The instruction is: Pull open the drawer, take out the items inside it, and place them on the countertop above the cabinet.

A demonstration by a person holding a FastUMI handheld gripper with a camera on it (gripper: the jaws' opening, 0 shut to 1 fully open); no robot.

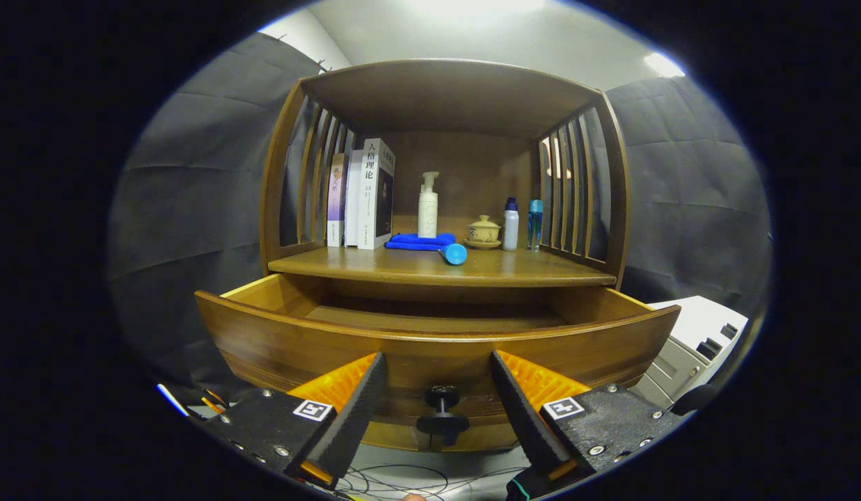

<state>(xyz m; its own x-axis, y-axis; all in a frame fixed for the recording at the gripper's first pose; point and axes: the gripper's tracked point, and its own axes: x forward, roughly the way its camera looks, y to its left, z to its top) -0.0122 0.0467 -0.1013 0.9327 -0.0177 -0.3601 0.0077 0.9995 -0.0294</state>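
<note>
Brown wood fills our view: the drawer (437,341) stands pulled well out of the cabinet (444,174), its curved front just ahead of our hand-held gripper (437,390). We hold the fingers spread wide, pinching nothing, and the dark knob (442,410) sits free in the gap between them, so we judge the pull is finished and the knob let go. From this low angle we see only the far strip of the drawer floor, so we cannot tell whether anything lies inside. On the tabletop above the drawer rest a blue cloth (420,241) with a blue-headed tool (455,253) near the front edge, books (364,195) standing to one side, a pump bottle (428,207), a lidded cup (484,230) and two small bottles (521,224) behind. We suspect the blue pieces lie forward because that is where a reach over the drawer lands easily.
</note>
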